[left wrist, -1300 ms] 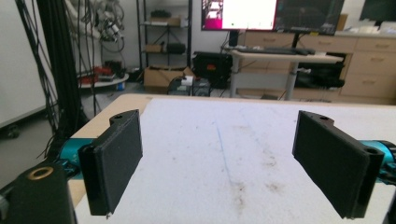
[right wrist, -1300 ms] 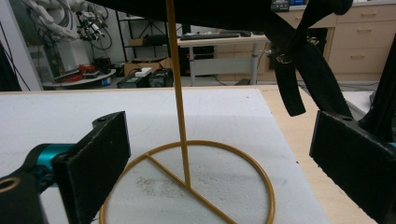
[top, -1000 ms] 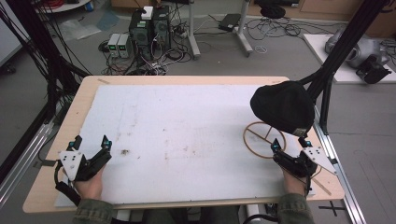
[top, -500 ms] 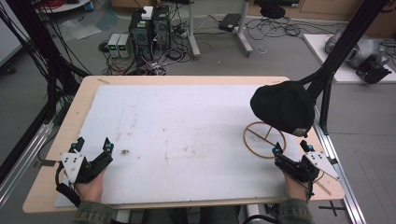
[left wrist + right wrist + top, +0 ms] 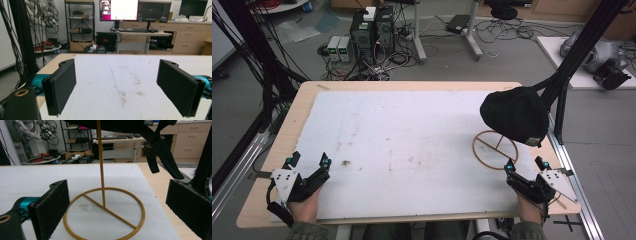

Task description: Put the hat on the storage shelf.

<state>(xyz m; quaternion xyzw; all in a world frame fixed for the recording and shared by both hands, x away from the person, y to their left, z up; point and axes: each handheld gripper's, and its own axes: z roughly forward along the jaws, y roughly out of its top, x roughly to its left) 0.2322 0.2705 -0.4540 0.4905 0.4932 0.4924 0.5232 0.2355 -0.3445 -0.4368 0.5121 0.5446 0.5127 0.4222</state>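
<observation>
A black cap hangs on a thin gold stand with a ring base at the right side of the white mat. My right gripper rests open just in front of that ring, with nothing between its jaws. In the right gripper view the gold ring base and its upright rod lie straight ahead, and the cap's black strap dangles above. My left gripper sits open at the mat's front left corner, holding nothing. Its view looks across the stained white mat.
The wooden table edges the mat on all sides. Black frame posts rise at the right, close behind the cap, and others stand at the left. Computers and cables lie on the floor beyond the far edge.
My right gripper has drawn back a little toward the front edge, away from the ring base. The left gripper has barely shifted.
</observation>
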